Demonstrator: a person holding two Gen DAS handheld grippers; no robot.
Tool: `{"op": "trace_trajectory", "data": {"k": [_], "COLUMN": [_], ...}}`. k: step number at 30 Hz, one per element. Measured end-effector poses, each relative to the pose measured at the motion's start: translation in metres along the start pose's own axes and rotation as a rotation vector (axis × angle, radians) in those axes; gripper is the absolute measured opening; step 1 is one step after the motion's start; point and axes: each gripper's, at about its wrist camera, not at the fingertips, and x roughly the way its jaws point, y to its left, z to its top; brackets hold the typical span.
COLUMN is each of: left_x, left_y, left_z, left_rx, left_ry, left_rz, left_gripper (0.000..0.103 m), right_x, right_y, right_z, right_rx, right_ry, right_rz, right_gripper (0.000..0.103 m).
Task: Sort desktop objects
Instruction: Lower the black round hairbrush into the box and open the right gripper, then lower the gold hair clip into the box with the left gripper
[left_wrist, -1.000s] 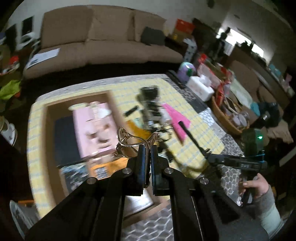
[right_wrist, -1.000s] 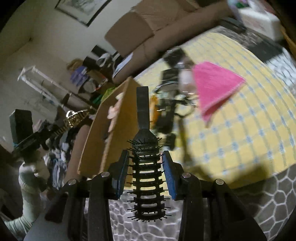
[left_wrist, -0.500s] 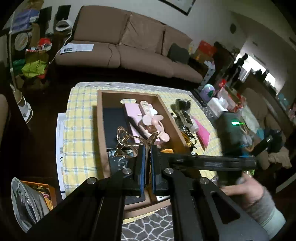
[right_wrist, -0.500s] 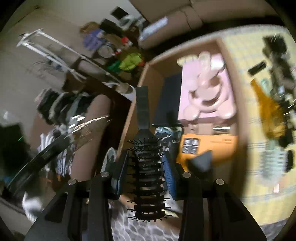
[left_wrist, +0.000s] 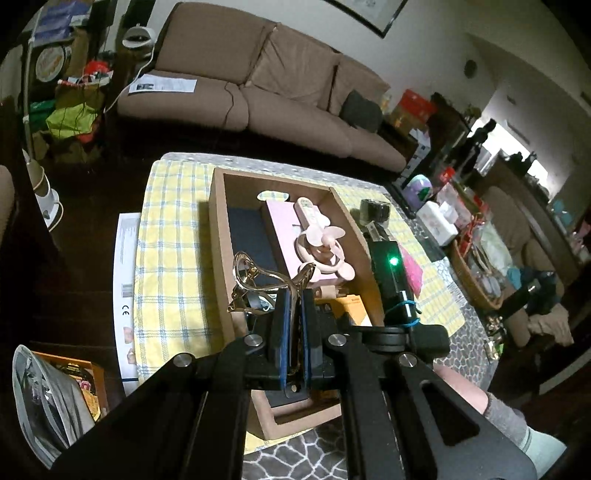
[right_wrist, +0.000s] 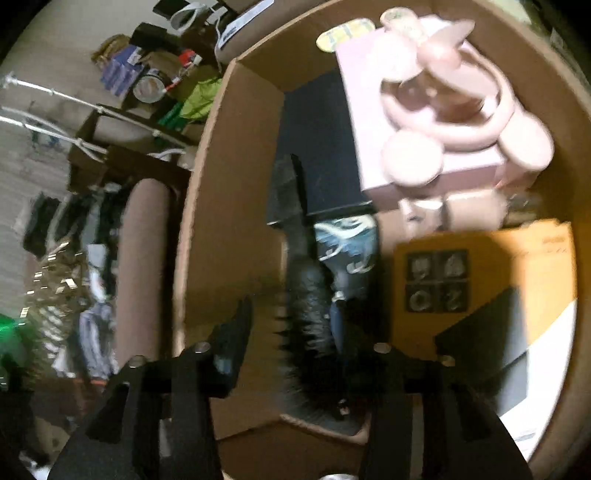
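Now the black spiky plastic hairbrush (right_wrist: 308, 314) is seen lengthwise between the right tool's (right_wrist: 299, 350) just-opening jaws, above the brown cardboard box (right_wrist: 192, 236); the left tool (left_wrist: 293, 328) is squeezed on a gold metal hair clip (left_wrist: 258, 280).

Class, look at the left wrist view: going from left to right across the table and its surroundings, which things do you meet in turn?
White sheet on the floor → yellow checked cloth → dark blue book in the cardboard box → pink fan → bright pink cloth → white box.
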Motion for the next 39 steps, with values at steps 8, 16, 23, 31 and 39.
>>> {"op": "trace_trajectory", "data": {"k": [8, 16, 23, 31, 39], "left_x": [0.009, 0.051, 0.111, 0.146, 0.087], "left_y": [-0.006, -0.038, -0.063, -0.063, -0.039], "left_z": [-0.005, -0.016, -0.033, -0.044, -0.017], "left_rx": [-0.009, 0.048, 0.148, 0.043, -0.089], "left_ry": [0.016, 0.068, 0.105, 0.235, 0.140], "left_rz": [0.007, 0.063, 0.312, 0.270, 0.084], "left_gripper": [0.005, 0.005, 0.005, 0.043, 0.058], "right_x": [-0.017, -0.124, -0.166, -0.174, -0.190], "right_y": [0.000, -0.015, -0.035, -0.053, -0.069], "right_z": [-0.003, -0.023, -0.040, -0.051, -0.060], "right_rx": [-0.014, -0.219, -0.248, -0.271, -0.294], "right_ry": [0.001, -0.152, -0.208, -0.206, -0.223], "right_rz": [0.097, -0.074, -0.115, -0.113, -0.158], "right_gripper": [0.060, 0.069, 0.069, 0.069, 0.072]}}
